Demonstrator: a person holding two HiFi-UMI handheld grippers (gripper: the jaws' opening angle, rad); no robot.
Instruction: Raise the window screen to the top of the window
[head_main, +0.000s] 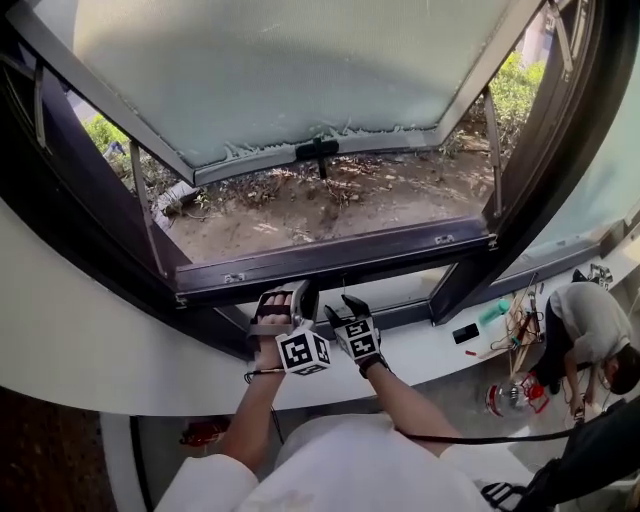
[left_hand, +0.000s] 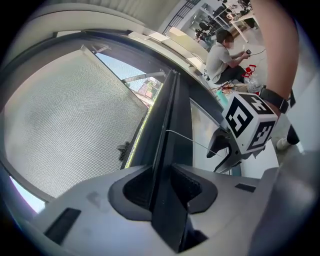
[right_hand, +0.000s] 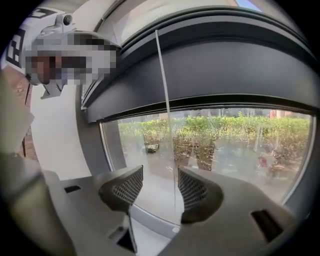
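My left claw (left_hand: 162, 189) grips the screen's dark rail (head_main: 340, 258), long axis crosswise; my right claw (right_hand: 160, 187), wide open astride a thin cord (right_hand: 165, 125), sits just below it.

Person (head_main: 592, 335) crouched on the floor at far right, red gear (head_main: 510, 398) beside them, dark phone (head_main: 465, 333) on the white ledge (head_main: 90, 350), bare soil (head_main: 330, 205) and green shrubs (head_main: 518, 88) far outside.

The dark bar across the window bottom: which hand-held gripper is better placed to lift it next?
Left, likely. The left hand-held gripper is clamped on the dark bar, while the right hand-held gripper is open, gripping nothing, with only a thin cord running between its jaws.
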